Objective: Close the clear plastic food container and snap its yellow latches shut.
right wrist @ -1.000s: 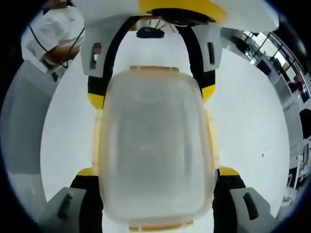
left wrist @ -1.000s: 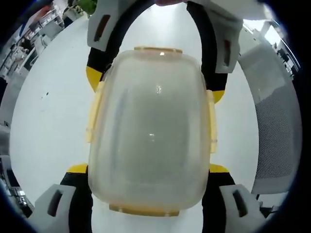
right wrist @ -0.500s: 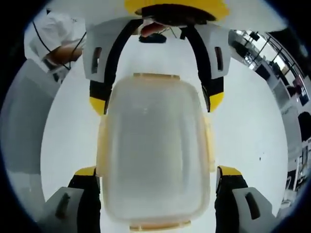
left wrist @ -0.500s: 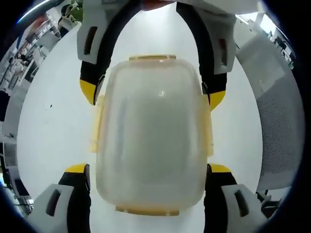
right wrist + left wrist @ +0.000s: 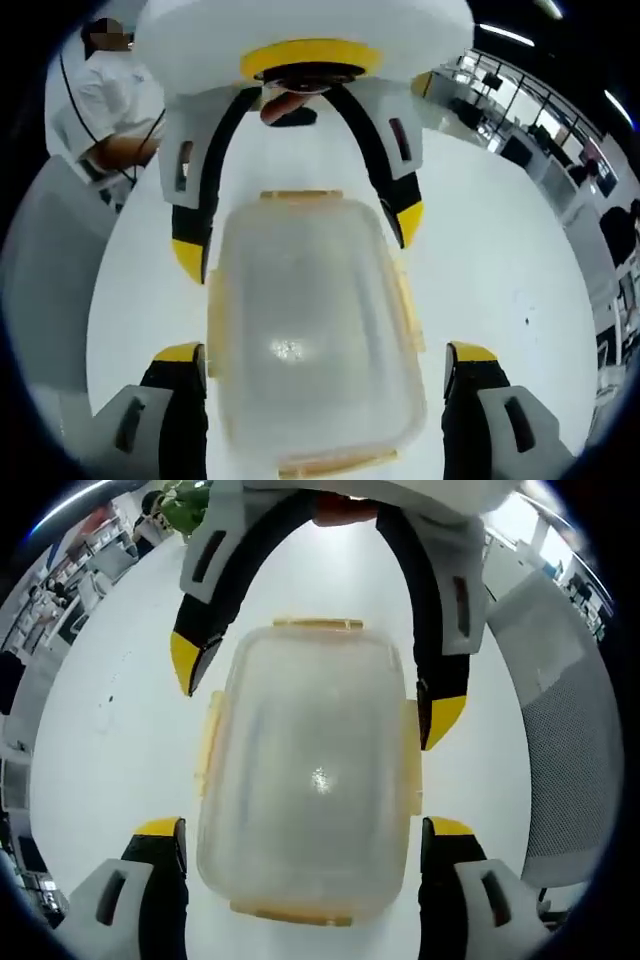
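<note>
A clear plastic container (image 5: 310, 780) with its lid on rests on the white table (image 5: 110, 750). Yellow latches (image 5: 318, 625) sit on all its edges, the side ones lying along the walls. My left gripper (image 5: 305, 827) is open, with its jaws on either side of the container's near end and small gaps showing. My right gripper (image 5: 312, 688) reaches in from the top, open, its jaws flanking the far end. In the right gripper view the container (image 5: 310, 330) lies between my right gripper (image 5: 325, 352) below and my left gripper (image 5: 298, 240) above.
A grey mesh chair (image 5: 570, 730) stands beside the table. A person in a white shirt (image 5: 100, 100) is at the table's far side, by another grey chair back (image 5: 40, 280). Office desks and a green plant (image 5: 185, 495) lie beyond the table edge.
Both views have drawn back from the container, which looks smaller. The jaws of both grippers now stand farther from its sides than a second ago.
</note>
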Demonstrator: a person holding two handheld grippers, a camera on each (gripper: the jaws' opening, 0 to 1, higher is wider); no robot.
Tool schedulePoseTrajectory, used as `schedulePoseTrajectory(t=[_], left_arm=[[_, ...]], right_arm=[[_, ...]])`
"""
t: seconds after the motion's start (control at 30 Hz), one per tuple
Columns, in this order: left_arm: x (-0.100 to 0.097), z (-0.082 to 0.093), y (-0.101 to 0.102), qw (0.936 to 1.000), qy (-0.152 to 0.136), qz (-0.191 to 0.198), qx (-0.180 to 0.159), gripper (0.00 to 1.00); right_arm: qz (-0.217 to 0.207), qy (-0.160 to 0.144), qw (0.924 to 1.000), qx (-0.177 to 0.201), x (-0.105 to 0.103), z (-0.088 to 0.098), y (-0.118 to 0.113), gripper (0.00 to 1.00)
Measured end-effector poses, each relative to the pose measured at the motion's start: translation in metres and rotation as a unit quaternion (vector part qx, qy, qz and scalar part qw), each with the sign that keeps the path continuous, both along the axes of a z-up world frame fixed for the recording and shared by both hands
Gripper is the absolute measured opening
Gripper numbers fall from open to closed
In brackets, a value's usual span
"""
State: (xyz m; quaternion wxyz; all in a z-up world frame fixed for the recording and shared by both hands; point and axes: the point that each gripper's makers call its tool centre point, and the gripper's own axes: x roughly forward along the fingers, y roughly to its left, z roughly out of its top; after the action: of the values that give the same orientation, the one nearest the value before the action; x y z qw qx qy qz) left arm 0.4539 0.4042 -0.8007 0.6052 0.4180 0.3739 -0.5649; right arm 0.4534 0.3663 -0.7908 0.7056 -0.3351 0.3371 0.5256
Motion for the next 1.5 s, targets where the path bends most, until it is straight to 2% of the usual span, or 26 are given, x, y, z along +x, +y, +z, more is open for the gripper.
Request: schedulePoseTrajectory(t=[0.1, 0.2, 0.27, 0.37, 0.47, 0.53, 0.57, 0.67, 0.7, 0.73, 0.8, 1.0, 1.1, 1.13, 1.17, 1.2, 1.23, 1.27, 1.3, 1.33, 1.37, 1.4, 1.47, 1.5], left_arm=[[-0.002, 0.002, -0.003, 0.9994, 0.011, 0.021, -0.027, 0.99], [-0.004, 0.002, -0.003, 0.999, 0.01, 0.022, -0.037, 0.99], [-0.004, 0.004, -0.007, 0.9977, 0.009, 0.028, -0.061, 0.99], [-0.003, 0.008, -0.011, 0.9952, 0.009, 0.039, -0.089, 0.99], [-0.005, 0.01, -0.011, 0.9936, 0.01, 0.043, -0.104, 0.99], [-0.005, 0.016, -0.017, 0.9891, 0.011, 0.053, -0.137, 0.99], [-0.005, 0.017, -0.017, 0.9881, 0.013, 0.06, -0.141, 0.99], [0.0, 0.028, -0.021, 0.9795, 0.002, 0.08, -0.185, 0.99], [0.001, 0.028, -0.019, 0.979, -0.001, 0.083, -0.186, 0.99], [0.003, 0.03, -0.019, 0.976, -0.006, 0.091, -0.198, 0.99], [0.005, 0.031, -0.016, 0.9734, -0.013, 0.1, -0.206, 0.99], [0.01, 0.035, -0.01, 0.9548, -0.026, 0.15, -0.256, 0.99], [0.012, 0.038, -0.007, 0.9426, -0.027, 0.178, -0.281, 0.99], [0.011, 0.04, -0.006, 0.9378, -0.026, 0.186, -0.292, 0.99], [0.011, 0.042, -0.005, 0.9334, -0.026, 0.194, -0.301, 0.99], [0.011, 0.046, -0.005, 0.9256, -0.027, 0.205, -0.317, 0.99], [0.012, 0.049, -0.004, 0.9205, -0.031, 0.21, -0.328, 0.99], [0.012, 0.054, -0.003, 0.9115, -0.037, 0.218, -0.347, 0.99], [0.015, 0.059, -0.002, 0.9001, -0.045, 0.232, -0.366, 0.99], [0.017, 0.062, 0.001, 0.8904, -0.044, 0.249, -0.378, 0.99], [0.015, 0.061, 0.003, 0.8817, -0.032, 0.266, -0.388, 0.99], [0.016, 0.059, 0.006, 0.8775, -0.031, 0.277, -0.39, 0.99], [0.016, 0.058, 0.008, 0.877, -0.037, 0.278, -0.39, 0.99], [0.016, 0.059, 0.008, 0.8747, -0.035, 0.281, -0.394, 0.99]], right_arm=[[-0.016, -0.004, 0.9996, 0.024, 0.0, 0.003, 0.0, 1.0], [-0.037, 0.002, 0.998, 0.051, 0.0, 0.007, 0.0, 1.0], [-0.052, 0.005, 0.9957, 0.076, 0.001, 0.01, 0.002, 1.0], [-0.063, 0.002, 0.9938, 0.092, 0.002, 0.012, 0.001, 1.0], [-0.08, 0.0, 0.991, 0.108, 0.003, 0.016, 0.001, 0.99], [-0.092, -0.002, 0.9871, 0.131, 0.004, 0.02, 0.004, 0.99], [-0.094, -0.003, 0.9859, 0.139, 0.003, 0.021, 0.005, 0.99], [-0.116, -0.017, 0.9789, 0.168, 0.007, 0.028, 0.009, 0.97], [-0.119, -0.028, 0.9774, 0.172, 0.009, 0.03, 0.009, 0.95], [-0.124, -0.035, 0.9753, 0.179, 0.011, 0.032, 0.01, 0.95], [-0.147, -0.04, 0.9688, 0.196, 0.014, 0.035, 0.011, 0.95], [-0.181, -0.067, 0.9518, 0.238, 0.02, 0.046, 0.009, 0.95], [-0.2, -0.076, 0.9429, 0.255, 0.021, 0.05, 0.005, 0.97], [-0.215, -0.076, 0.9365, 0.267, 0.021, 0.052, 0.003, 0.97], [-0.222, -0.075, 0.9336, 0.271, 0.021, 0.053, 0.002, 0.98], [-0.236, -0.079, 0.9256, 0.285, 0.022, 0.057, 0.0, 0.98], [-0.25, -0.075, 0.9154, 0.306, 0.023, 0.063, -0.001, 1.0], [-0.267, -0.075, 0.9004, 0.335, 0.023, 0.072, -0.002, 1.0], [-0.272, -0.08, 0.894, 0.347, 0.022, 0.077, -0.003, 1.0], [-0.274, -0.09, 0.8907, 0.351, 0.023, 0.08, -0.005, 1.0], [-0.281, -0.109, 0.8873, 0.349, 0.024, 0.083, -0.009, 1.0], [-0.284, -0.106, 0.8867, 0.349, 0.021, 0.081, -0.009, 0.99], [-0.289, -0.105, 0.8843, 0.351, 0.02, 0.078, -0.009, 0.99], [-0.295, -0.096, 0.8817, 0.356, 0.019, 0.075, -0.009, 0.99]])
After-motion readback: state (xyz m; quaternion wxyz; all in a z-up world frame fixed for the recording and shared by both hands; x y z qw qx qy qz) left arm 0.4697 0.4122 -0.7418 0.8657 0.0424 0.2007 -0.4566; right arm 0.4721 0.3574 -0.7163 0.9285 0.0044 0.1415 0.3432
